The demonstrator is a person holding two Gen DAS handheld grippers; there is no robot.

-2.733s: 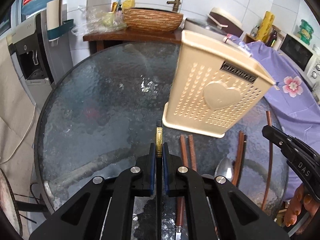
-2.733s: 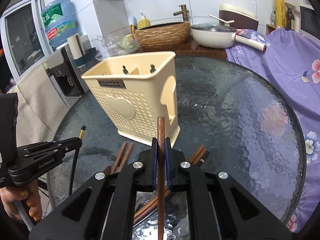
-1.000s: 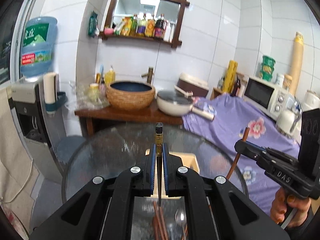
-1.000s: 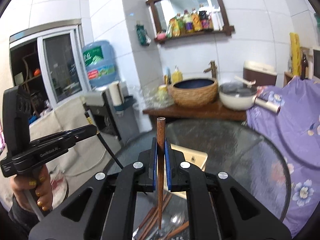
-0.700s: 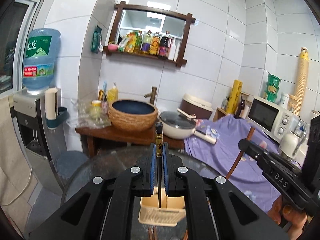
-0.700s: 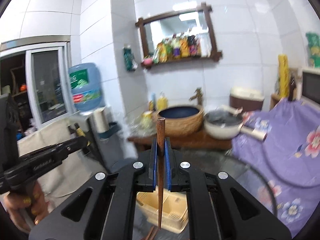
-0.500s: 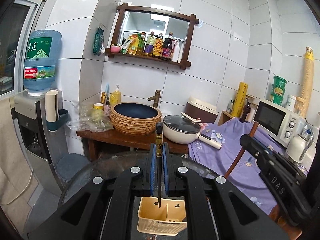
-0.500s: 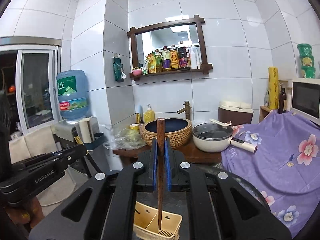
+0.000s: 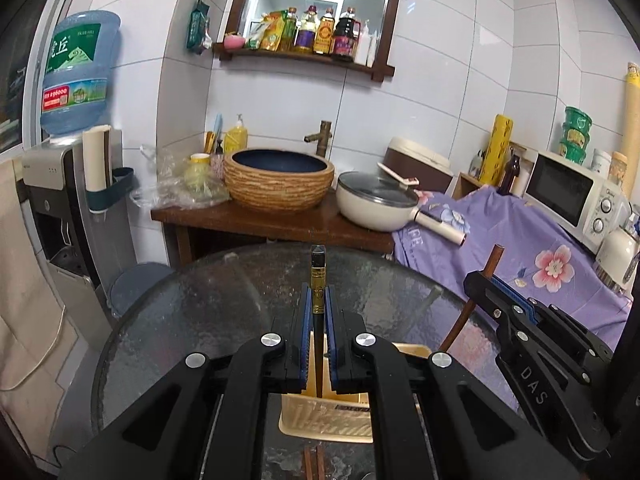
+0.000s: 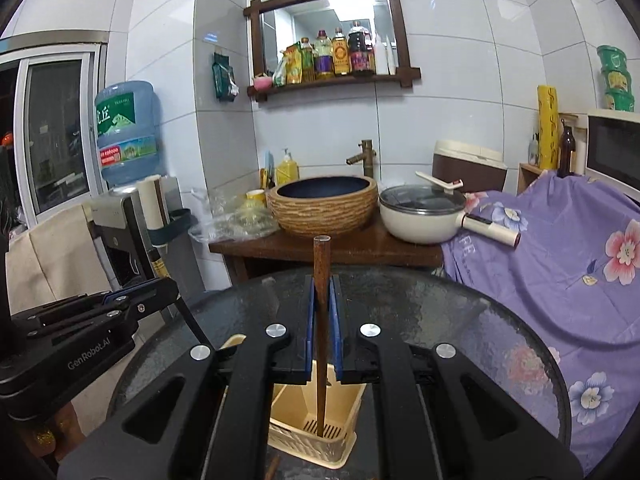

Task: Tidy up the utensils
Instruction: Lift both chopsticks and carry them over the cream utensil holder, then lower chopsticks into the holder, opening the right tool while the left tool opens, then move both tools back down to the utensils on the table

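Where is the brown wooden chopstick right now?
In the right wrist view, the brown chopstick stands upright, clamped in the right gripper, its lower tip inside the beige utensil holder.

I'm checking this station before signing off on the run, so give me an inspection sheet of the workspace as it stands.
Surface: round dark glass table, textured top.
Job's things: beige utensil holder upright on the table; black chopstick and brown chopstick, each upright over the holder; more brown chopsticks lying in front of the holder.
Clutter: nothing seen on the table beyond utensils.
Grippers: left gripper shut on the black chopstick; right gripper shut on the brown chopstick.
Cables: a pale cord at the left wall.
Surroundings: basin, pan, microwave, water dispenser, purple floral cloth.
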